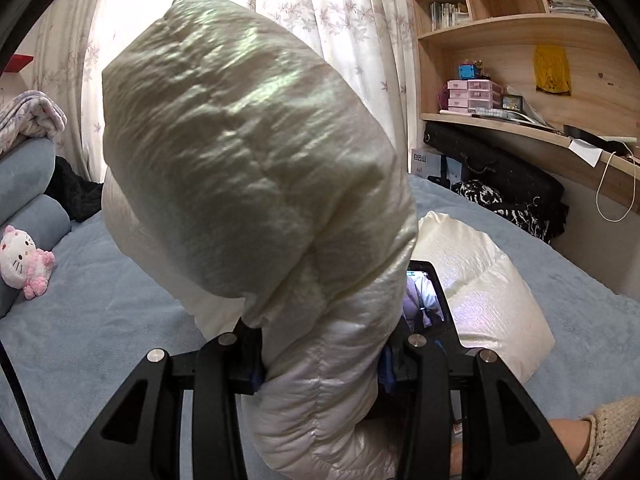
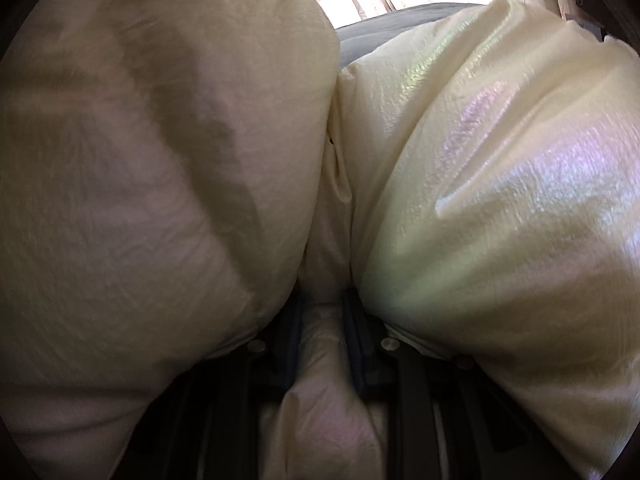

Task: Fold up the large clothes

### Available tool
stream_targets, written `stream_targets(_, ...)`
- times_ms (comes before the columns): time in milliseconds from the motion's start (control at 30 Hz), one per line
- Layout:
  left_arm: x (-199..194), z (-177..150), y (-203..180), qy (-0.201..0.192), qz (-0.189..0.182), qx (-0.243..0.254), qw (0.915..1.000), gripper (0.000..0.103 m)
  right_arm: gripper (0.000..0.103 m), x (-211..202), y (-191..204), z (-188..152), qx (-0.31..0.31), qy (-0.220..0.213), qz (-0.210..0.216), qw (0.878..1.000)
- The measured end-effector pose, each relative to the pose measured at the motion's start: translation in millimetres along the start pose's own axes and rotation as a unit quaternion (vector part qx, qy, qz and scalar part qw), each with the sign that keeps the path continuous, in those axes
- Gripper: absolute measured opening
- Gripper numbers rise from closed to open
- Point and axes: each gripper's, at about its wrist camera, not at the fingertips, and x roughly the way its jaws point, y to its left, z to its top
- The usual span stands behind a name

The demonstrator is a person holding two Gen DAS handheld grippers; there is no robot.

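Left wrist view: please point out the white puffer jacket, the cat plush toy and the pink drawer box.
white puffer jacket (image 1: 248, 152), left wrist view, raised padded part.
cat plush toy (image 1: 22, 260), left wrist view, its body.
pink drawer box (image 1: 474, 96), left wrist view, its front.

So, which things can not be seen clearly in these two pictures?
- Left wrist view: the puffy white jacket covers the left claw tips and much of the bed.
- Right wrist view: the jacket fills the frame, so the room is hidden; the right claw is mostly buried and the left side is blurred.
- Book titles on the shelf are too small.
- The jacket's overall layout is cut off.
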Motion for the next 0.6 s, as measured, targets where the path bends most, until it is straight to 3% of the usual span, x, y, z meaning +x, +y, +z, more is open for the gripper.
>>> stream_targets(167,0,16,-18,-0.008,0.001,0.029,0.9995,0.04,0.021,-12,-9,18,-0.009,0.026,0.008,1.0)
stream_targets(300,-3,20,-28,-0.005,0.0,0.053,0.9986,0.039,0.021,-46,-14,23,0.001,0.045,0.014,0.999)
stream_targets(433,0,21,-41,0.006,0.001,0.073,0.9973,0.039,0.021,-98,-34,25,-0.006,0.013,-0.003,1.0)
stream_targets(600,1,13,-68,0.018,0.009,0.148,0.9888,0.039,0.021,-159,-73,29,0.008,-0.035,-0.041,0.998)
